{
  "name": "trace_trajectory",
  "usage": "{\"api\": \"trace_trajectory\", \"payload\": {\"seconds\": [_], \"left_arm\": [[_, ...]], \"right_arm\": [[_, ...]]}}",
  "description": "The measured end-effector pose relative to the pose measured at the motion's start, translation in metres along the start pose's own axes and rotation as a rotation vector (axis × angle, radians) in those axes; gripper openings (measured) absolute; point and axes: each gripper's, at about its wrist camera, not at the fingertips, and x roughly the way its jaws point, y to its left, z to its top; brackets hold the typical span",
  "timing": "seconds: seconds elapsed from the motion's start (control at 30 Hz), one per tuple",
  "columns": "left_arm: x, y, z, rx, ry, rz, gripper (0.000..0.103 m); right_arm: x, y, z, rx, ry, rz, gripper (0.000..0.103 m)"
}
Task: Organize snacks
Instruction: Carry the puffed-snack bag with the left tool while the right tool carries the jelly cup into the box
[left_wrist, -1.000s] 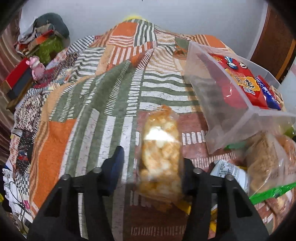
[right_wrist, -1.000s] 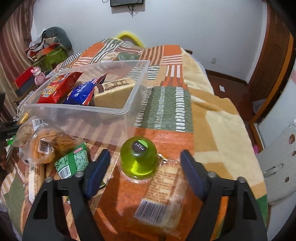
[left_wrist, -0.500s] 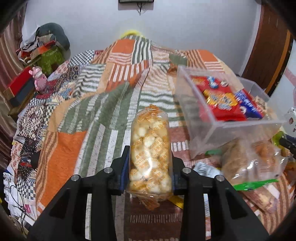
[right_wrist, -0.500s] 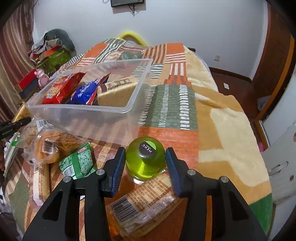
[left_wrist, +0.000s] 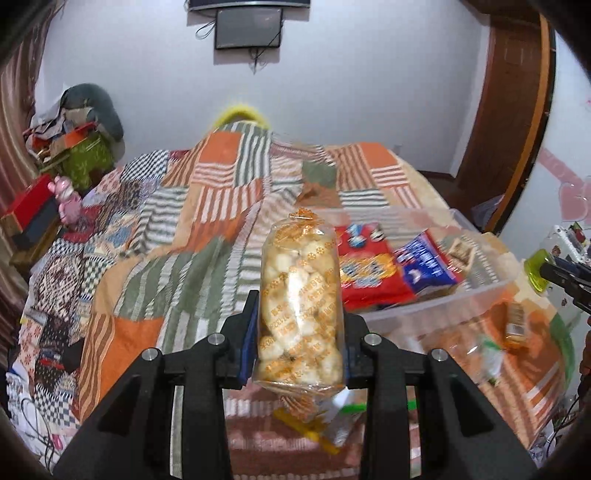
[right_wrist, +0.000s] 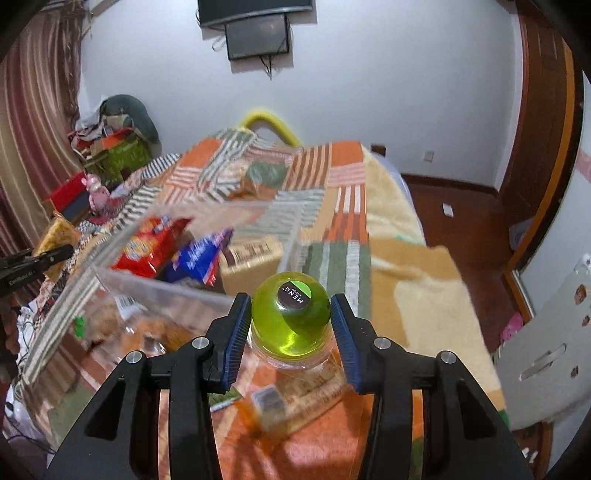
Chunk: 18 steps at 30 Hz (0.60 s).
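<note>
Since both go into the clear bin (left_wrist: 436, 310) mid-bed, we hold the puff bag (left_wrist: 300, 306) pinched in our left tongs (left_wrist: 300, 332) and the green-capped jar (right_wrist: 290, 314) clamped in our right tongs (right_wrist: 291, 332), lifted above the bed (left_wrist: 177, 266)

Bedroom with a patchwork-covered bed

White wall (right_wrist: 388, 92) holds a dark screen (right_wrist: 258, 35) at top centre; wooden door frame (right_wrist: 546, 147) at right, striped curtain (right_wrist: 33, 122) at left.

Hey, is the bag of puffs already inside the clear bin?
No, the bag of puffs is clamped in the left tool, held up in front of the clear bin, not in it.
</note>
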Motion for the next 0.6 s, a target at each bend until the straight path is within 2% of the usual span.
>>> {"api": "trace_trajectory", "payload": {"seconds": [0.3,0.6], "left_arm": [[0.016,-0.030,0.018,0.030,-0.010,-0.061,0.035],[0.052,-0.051,0.031,0.059,0.030,-0.085,0.035]], "right_arm": [[0.013,0.020,0.020,-0.030,-0.039,0.029,0.041],[0.054,0.032,0.025,-0.057,0.024,0.054,0.041]]}}
